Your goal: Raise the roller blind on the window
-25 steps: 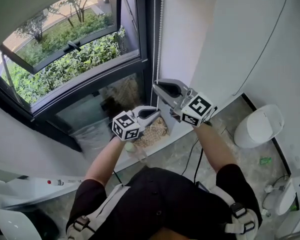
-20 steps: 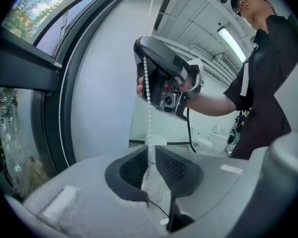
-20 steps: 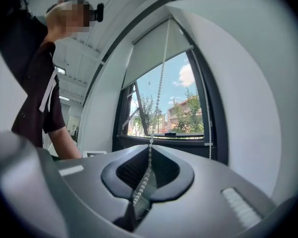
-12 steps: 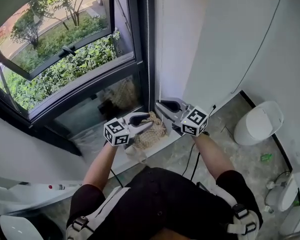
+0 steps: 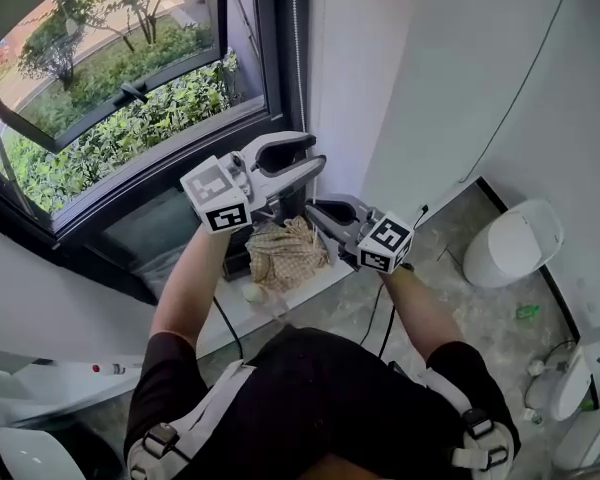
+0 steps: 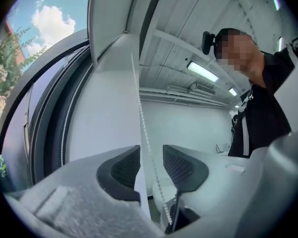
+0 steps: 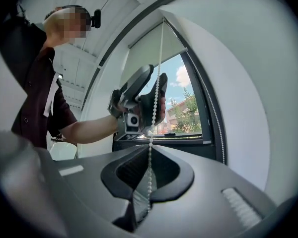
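Left gripper view: the vertical bead chain (image 6: 140, 128) runs between the left hand-held gripper's (image 6: 151, 162) just-opened jaws; the right hand-held gripper (image 7: 149, 165), lower, clamps it.

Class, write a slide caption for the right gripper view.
Right gripper shut on the bead chain; left gripper, just opened, around it higher up.

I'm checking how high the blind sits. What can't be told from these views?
Roller blind: cut off by the head view's top edge.
Bead chain, lower loop: hidden beneath the right claw in the right gripper view.
Small round thing, head view: too small to identify.
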`<state>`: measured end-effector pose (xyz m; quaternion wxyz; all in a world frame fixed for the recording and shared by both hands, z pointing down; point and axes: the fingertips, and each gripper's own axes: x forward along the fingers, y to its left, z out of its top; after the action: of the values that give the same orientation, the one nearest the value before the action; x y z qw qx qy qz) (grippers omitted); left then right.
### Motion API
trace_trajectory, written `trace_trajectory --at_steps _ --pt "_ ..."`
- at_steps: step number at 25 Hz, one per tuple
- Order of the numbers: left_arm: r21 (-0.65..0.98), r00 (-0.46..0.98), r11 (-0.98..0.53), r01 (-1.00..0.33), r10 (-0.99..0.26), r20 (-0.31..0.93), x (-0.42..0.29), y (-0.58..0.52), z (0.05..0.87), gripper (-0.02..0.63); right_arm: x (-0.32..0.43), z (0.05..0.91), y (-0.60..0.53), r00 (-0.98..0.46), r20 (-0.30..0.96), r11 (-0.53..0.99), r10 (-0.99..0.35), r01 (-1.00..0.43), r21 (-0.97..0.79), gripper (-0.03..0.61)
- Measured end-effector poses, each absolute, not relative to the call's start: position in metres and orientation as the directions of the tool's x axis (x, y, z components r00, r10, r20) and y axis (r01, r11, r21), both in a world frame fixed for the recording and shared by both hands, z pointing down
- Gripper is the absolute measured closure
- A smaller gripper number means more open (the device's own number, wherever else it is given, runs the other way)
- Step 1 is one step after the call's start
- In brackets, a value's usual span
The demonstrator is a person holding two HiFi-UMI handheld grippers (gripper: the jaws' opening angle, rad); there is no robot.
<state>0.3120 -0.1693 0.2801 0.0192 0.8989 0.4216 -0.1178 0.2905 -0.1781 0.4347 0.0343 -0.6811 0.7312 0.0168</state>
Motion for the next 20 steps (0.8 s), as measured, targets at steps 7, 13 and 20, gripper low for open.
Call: trace_trajectory --at_steps 7,13,20 --pt "-0.079 0.575 -0.616 0.784 0.767 -0.284 0.315 -0.163 0.248 0.468 0.288 0.437 -0.176 -0.066 -0.069 0.068 -0.995 -0.997 -0.026 0.563" --pt "0.021 0.584 -0.609 0.793 0.749 -0.313 0.323 -0.165 0.254 0.598 0.293 0.438 -0.173 -0.058 -0.065 0.059 -0.996 -0.998 -0.023 0.563" --pt "0.048 0.645 -0.645 0.763 0.752 -0.134 0.333 -0.152 0.343 0.598 0.287 0.526 -0.167 -0.075 0.159 0.060 -0.984 -0.993 -0.098 0.563"
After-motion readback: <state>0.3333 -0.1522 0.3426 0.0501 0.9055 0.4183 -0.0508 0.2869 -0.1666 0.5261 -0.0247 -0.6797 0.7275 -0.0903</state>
